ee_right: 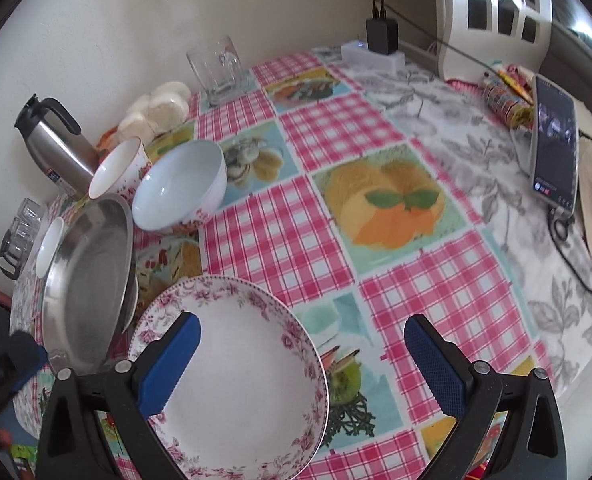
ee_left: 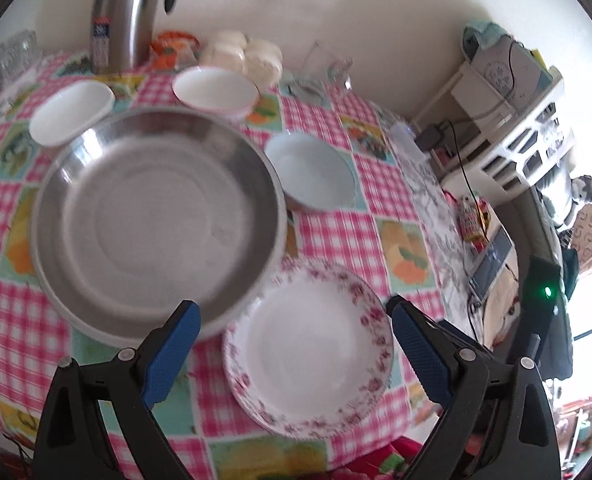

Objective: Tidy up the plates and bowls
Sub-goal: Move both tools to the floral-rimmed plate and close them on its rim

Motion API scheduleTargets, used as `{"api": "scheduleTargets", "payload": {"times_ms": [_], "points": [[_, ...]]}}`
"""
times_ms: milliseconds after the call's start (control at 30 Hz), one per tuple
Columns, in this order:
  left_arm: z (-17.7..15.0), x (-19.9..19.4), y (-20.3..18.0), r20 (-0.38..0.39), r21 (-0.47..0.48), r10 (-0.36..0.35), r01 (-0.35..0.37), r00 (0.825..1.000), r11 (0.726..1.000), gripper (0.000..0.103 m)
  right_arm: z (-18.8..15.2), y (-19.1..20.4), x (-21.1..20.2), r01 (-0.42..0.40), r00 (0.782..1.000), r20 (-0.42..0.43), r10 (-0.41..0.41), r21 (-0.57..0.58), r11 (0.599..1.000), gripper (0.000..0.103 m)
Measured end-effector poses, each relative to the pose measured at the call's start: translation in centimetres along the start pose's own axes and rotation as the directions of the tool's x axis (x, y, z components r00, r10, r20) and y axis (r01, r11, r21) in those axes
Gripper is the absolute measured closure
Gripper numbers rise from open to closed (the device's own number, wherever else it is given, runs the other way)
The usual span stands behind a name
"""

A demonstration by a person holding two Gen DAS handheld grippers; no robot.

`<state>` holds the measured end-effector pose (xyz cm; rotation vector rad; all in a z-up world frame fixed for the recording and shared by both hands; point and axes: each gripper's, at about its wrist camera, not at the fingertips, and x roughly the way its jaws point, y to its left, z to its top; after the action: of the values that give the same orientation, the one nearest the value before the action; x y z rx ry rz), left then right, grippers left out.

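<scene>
Porcelain, round and white with a band of pink roses at its rim, the floral plate [ee_right: 232, 376] lay near the front edge of the pink-checked tablecloth [ee_right: 296, 224], and in the left wrist view more rims showed under it, so it probably topped a small stack. Just beside it sat the wide stainless-steel pan [ee_left: 156, 224], whose lip seemed to overlap the plate's edge, though whether they touched could not be told. Behind stood a pale blue-white bowl [ee_left: 311, 176], a pink-rimmed bowl [ee_left: 214, 90] and a small white dish [ee_left: 72, 114]. The left gripper [ee_left: 292, 320] hung above the plate with its blue fingers spread wide and nothing between them; the right gripper [ee_right: 301, 336] was likewise parted and empty, one finger [ee_right: 170, 360] over the plate. Glazed china would likely be stiff, slick and easily chipped, and heavier as a stack; the safest hold looked to be the raised rim on the free side, away from the pan, pinched squarely.
</scene>
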<state>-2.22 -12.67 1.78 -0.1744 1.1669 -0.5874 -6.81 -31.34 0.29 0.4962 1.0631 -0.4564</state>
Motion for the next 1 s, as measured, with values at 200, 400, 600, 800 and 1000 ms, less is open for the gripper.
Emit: {"api": "scheduleTargets", "payload": {"times_ms": [200, 400, 600, 800, 1000], "points": [[-2.1, 1.7, -0.9, -0.101, 0.027, 0.042, -0.040, 0.994, 0.999, 0.006, -0.3, 0.1, 1.3, 0.014, 0.998, -0.058, -0.015, -0.004, 1.000, 0.000], [-2.6, 2.0, -0.3, -0.120, -0.007, 0.061, -0.062, 0.991, 0.998, 0.006, -0.6, -1.1, 2.8, 0.007, 0.991, -0.137, -0.001, 0.044, 0.999, 0.000], [-2.8, 3.6, 1.9, -0.181, -0.091, 0.083, -0.100, 0.980, 0.991, 0.006, -0.9, -1.3, 3.7, 0.013, 0.983, -0.182, -0.004, 0.047, 0.999, 0.000], [-3.5, 4.9, 2.5, -0.222, -0.117, 0.096, -0.124, 0.970, 0.985, 0.010, -1.1, -1.3, 4.3, 0.003, 0.978, -0.206, 0.009, 0.058, 0.998, 0.002], [-3.9, 6.1, 4.2, -0.276, -0.189, 0.073, -0.129, 0.958, 0.974, 0.021, -1.4, -1.1, 4.6, -0.006, 0.979, -0.204, 0.020, 0.071, 0.997, 0.014]]}}
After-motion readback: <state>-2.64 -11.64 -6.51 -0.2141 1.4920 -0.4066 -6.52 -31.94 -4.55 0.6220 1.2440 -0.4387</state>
